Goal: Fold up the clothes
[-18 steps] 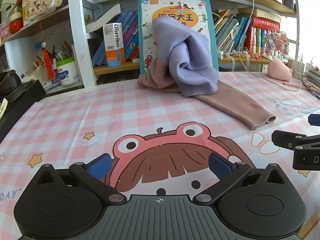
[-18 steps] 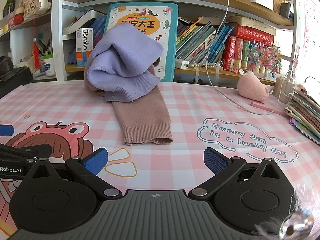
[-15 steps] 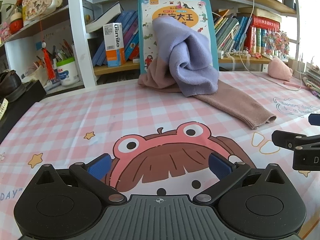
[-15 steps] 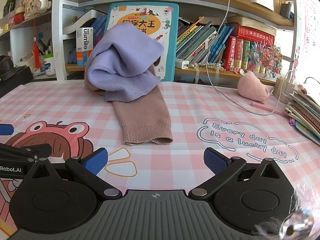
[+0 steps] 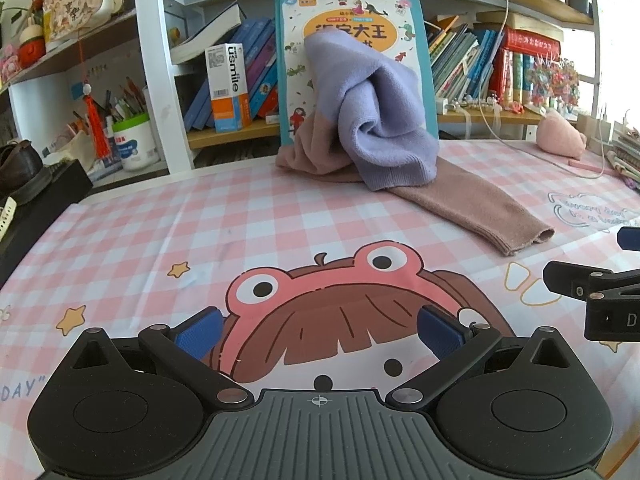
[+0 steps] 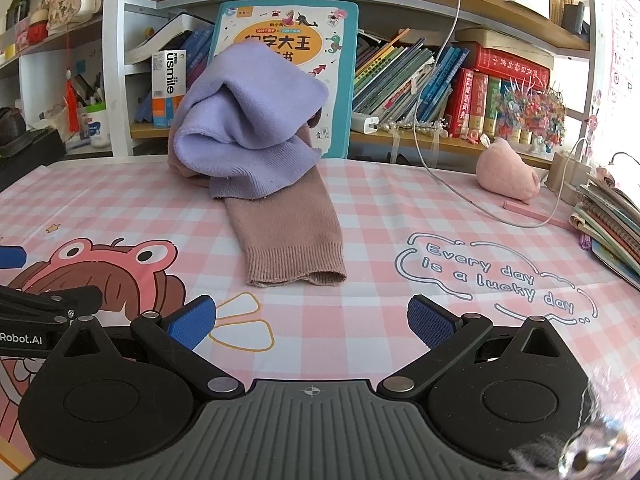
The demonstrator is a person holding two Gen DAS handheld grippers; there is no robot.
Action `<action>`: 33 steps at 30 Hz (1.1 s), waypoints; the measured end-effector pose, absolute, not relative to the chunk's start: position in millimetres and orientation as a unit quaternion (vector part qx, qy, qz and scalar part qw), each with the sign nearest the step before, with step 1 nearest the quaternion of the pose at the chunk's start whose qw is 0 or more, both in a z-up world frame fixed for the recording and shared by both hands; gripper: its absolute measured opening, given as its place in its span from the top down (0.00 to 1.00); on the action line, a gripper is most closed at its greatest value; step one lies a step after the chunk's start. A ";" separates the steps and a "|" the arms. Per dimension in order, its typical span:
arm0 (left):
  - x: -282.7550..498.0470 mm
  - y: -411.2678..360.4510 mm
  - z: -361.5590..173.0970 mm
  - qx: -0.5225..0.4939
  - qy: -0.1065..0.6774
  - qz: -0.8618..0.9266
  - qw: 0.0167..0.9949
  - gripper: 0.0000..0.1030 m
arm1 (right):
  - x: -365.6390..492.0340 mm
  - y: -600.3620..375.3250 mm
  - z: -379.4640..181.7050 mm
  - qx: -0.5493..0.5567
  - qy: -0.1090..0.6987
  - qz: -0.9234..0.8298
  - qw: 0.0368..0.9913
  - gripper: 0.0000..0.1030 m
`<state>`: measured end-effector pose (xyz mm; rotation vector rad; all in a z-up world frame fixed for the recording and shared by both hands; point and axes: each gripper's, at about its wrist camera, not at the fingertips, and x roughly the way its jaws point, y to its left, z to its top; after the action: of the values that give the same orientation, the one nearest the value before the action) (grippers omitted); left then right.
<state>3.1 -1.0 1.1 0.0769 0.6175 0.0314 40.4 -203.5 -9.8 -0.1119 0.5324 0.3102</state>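
Note:
A knitted sweater, lilac on top (image 5: 372, 120) and dusty pink below, lies bunched at the far side of the table, leaning on a large picture book (image 5: 348, 32). One pink sleeve (image 5: 480, 208) stretches toward me, cuff open; in the right wrist view the lilac heap (image 6: 248, 136) sits above the sleeve (image 6: 292, 236). My left gripper (image 5: 319, 330) is open and empty, low over the cartoon tablecloth, well short of the sweater. My right gripper (image 6: 312, 320) is open and empty, just short of the sleeve cuff.
The tablecloth (image 5: 160, 232) is pink checked with a frog-hat cartoon. Bookshelves (image 6: 440, 80) stand behind the table. A pink plush (image 6: 506, 174), a white cable (image 6: 460, 192) and stacked notebooks (image 6: 612, 224) lie at the right. A black box with a shoe (image 5: 24, 184) is at the left.

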 end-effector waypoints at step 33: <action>2.8 -0.4 -0.1 0.035 0.305 0.018 0.952 0.00 | 41.8 -201.8 -10.2 -0.059 0.266 0.151 0.950 0.00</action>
<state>2.8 -0.4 -0.1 0.0703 0.6201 0.0369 41.8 -201.8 -10.2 -0.1204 0.5403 0.3078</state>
